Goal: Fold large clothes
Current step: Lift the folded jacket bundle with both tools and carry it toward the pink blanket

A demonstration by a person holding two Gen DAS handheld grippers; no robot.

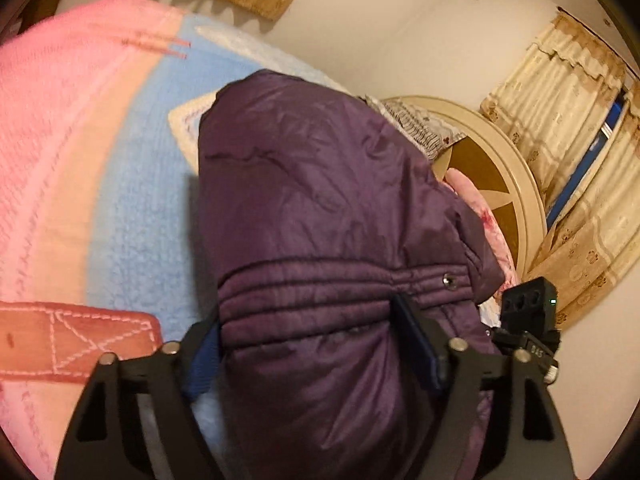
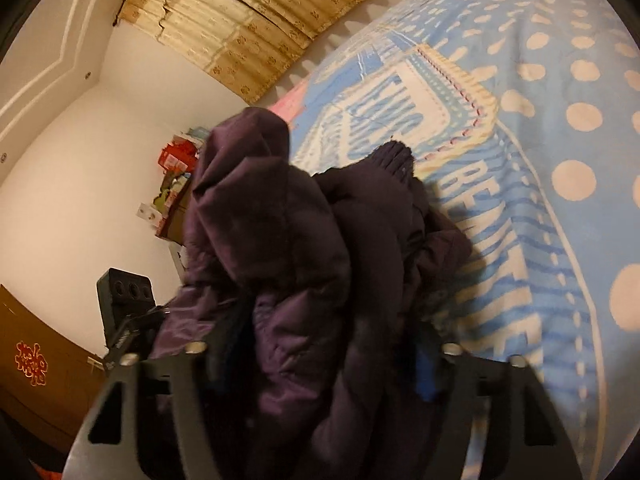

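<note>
Both tools were clamped on the purple jacket [image 1: 320,208], which lay bunched on the bed's blue blanket [image 1: 136,216] straight ahead of me. My left tool [image 1: 316,344] held its quilted waistband between moderately spread fingers; my right tool [image 2: 332,364] gripped a thick wad of the same cloth. I judged the jacket's long axis ran away from both tools, toward the headboard [image 1: 508,168], neither hand nearer.
</note>
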